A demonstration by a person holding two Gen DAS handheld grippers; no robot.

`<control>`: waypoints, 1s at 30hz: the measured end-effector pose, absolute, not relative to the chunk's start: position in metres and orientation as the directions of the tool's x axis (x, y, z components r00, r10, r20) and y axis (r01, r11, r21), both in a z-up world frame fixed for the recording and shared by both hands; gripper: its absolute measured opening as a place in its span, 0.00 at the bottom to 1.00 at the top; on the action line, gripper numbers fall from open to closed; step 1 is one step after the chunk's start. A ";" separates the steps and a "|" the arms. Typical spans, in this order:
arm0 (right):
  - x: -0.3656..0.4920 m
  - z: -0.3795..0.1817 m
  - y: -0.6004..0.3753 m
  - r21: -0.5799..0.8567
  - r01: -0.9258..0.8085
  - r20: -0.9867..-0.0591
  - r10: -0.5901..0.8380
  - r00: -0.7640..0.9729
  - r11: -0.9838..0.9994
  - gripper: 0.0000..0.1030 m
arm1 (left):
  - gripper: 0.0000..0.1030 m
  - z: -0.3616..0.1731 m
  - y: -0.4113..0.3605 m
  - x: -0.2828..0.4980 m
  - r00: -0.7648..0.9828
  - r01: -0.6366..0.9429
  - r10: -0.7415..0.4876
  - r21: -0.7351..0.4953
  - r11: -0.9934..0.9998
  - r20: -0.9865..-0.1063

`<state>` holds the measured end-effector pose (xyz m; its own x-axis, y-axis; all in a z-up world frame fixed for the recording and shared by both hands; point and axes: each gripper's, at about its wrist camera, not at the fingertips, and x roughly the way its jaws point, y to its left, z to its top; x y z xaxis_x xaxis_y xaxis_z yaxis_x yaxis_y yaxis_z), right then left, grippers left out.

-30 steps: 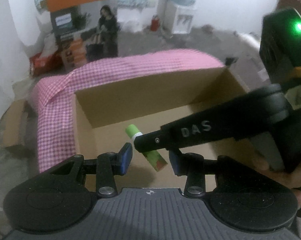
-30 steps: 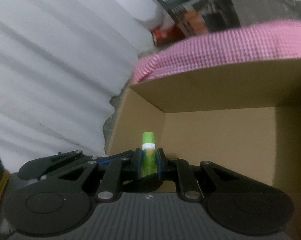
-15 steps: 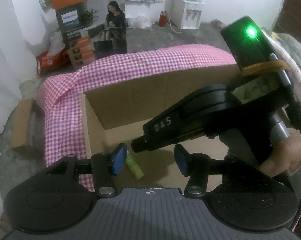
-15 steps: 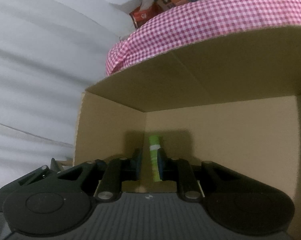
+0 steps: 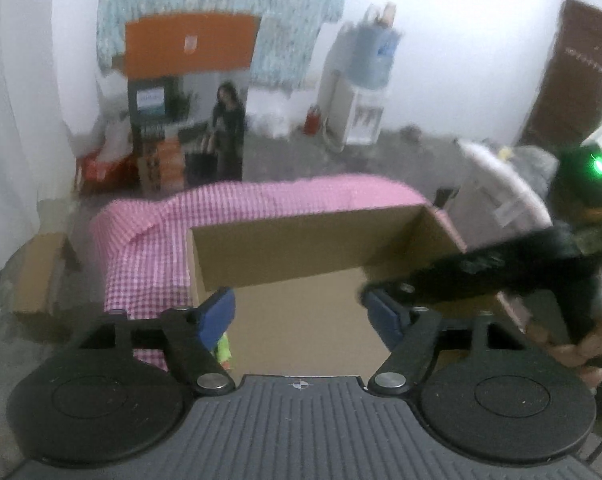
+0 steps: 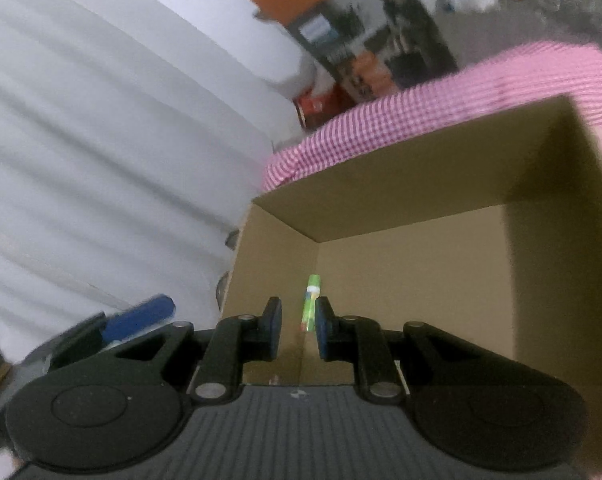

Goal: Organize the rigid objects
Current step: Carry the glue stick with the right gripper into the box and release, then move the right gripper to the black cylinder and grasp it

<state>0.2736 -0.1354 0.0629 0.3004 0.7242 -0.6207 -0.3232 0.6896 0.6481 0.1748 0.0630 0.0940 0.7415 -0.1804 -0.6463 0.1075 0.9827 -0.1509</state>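
Hovering my right gripper over the box, jaws apart and empty. The glue stick lies on the box floor near its left wall, so it looks dropped off. My left gripper is wide open too, ready for whatever's next.

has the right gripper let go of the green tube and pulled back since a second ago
Yes. The right gripper has opened and pulled back toward the near side of the cardboard box; the green tube lies on its floor.
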 end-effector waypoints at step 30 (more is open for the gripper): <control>0.065 -0.032 -0.332 0.738 -0.184 -0.542 0.732 0.413 0.650 0.19 | 0.62 -0.041 -0.088 0.069 0.589 0.422 -0.335 -0.075 0.904 -0.736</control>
<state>0.0654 -0.3322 -0.0317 0.4133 0.7320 -0.5416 -0.1838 0.6496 0.7377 0.0687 -0.0878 -0.0408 0.5887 -0.3354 -0.7355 0.4217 0.9036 -0.0745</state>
